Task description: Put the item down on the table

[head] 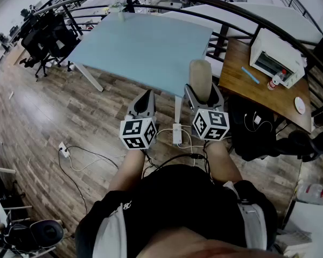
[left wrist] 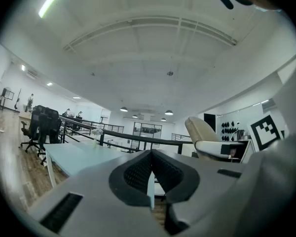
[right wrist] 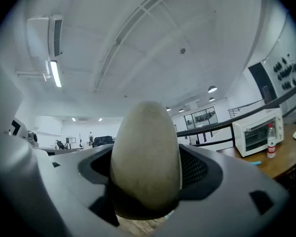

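Note:
A beige, egg-shaped item (head: 201, 78) (right wrist: 147, 157) stands upright between the jaws of my right gripper (head: 204, 93) (right wrist: 148, 169), which is shut on it; its rounded tip rises above the jaws. The gripper hangs over the wooden floor just short of the near edge of the light blue table (head: 145, 47). My left gripper (head: 145, 105) (left wrist: 150, 174) is beside it on the left, shut with nothing between its pads, also short of the table edge (left wrist: 71, 157).
A brown wooden desk (head: 258, 85) at right carries a white toaster oven (head: 276, 57), a small bottle (head: 274, 80) and a blue strip. A curved black railing (head: 215, 9) runs behind the table. Cables and a power strip (head: 177, 133) lie on the floor. Black office chairs (head: 43, 39) stand at left.

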### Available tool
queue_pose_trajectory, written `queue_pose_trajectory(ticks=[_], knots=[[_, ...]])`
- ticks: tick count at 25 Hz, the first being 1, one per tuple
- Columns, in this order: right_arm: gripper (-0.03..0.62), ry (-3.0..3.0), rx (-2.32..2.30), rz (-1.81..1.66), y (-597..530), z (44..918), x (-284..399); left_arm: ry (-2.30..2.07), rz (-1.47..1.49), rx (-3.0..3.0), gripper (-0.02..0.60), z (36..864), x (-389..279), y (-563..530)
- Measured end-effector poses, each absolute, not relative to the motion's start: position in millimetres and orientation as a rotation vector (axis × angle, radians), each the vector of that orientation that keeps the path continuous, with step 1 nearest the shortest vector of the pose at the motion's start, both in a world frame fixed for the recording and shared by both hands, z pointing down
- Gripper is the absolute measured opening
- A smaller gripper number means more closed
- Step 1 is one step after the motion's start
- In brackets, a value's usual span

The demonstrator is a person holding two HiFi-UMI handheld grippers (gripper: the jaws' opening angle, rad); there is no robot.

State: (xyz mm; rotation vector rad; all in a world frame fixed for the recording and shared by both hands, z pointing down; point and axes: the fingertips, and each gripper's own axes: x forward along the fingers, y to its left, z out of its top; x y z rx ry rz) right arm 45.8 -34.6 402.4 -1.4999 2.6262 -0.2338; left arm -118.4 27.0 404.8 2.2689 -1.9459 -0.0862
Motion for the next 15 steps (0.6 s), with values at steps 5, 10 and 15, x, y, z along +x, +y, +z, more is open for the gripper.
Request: queue_pose_trajectory(ticks=[5, 10, 15], knots=[[0.380, 2.628, -1.498, -0.248, -26.5, 403.7, 49.9, -1.933, -0.093, 2.287, 0.014, 401.8, -110.0, 35.0], [0.385, 2.615, -1.503, -0.260, -22.6, 402.1, 51.8, -1.928, -0.095, 2.295, 0.014, 400.1, -110.7, 38.4], [0.385, 2.613, -1.502, -0.259, -16.6, 400.6, 42.9, -1.912, -0.101, 2.306, 0.014, 400.8, -117.7, 40.4]])
